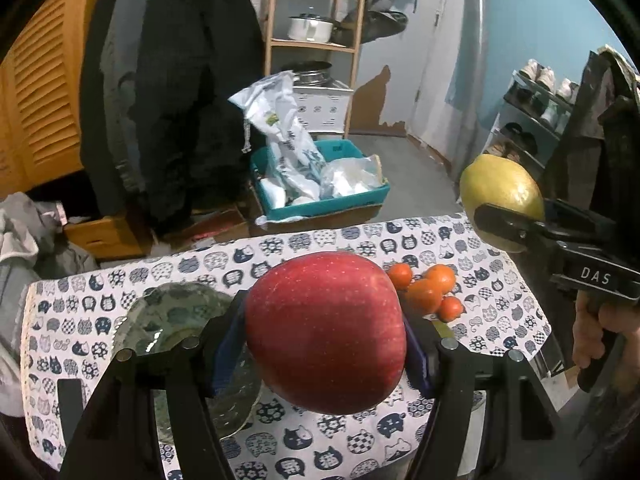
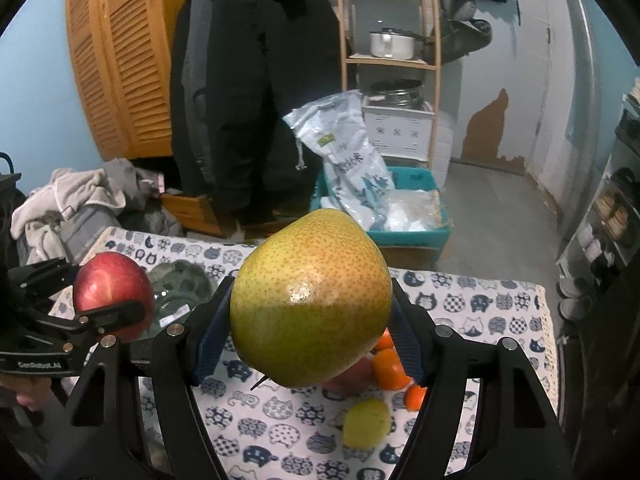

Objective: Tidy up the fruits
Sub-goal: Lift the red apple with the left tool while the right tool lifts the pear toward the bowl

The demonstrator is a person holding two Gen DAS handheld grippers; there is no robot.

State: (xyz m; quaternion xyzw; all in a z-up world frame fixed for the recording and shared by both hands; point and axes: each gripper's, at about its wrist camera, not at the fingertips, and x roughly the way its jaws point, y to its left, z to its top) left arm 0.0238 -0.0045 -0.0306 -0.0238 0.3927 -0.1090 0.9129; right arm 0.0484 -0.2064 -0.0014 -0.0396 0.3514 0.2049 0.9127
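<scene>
- My left gripper clamped on red apple; blue ribbed pads on both flanks, fruit held above the table.
- My right gripper clamped on yellow-green pear, skin speckled, also off the table.
- Apple blocks most of left wrist view; pear does same in right wrist view.
- Table under cat-print cloth, white w/ navy cat heads.
- Glass plate w/ green pattern, below and left of apple; partly hidden by my finger linkage.
- Small oranges: 4 counted in left wrist view, clustered, touching, right of the apple.
- Right wrist view, under pear: 1 small yellow-green fruit on the cloth, blurred; a reddish fruit mostly hidden, can't ID.
- Beyond table: teal bin w/ plastic bags, wooden shelf w/ 1 white pot, dark coats hanging, slatted orange door.
</scene>
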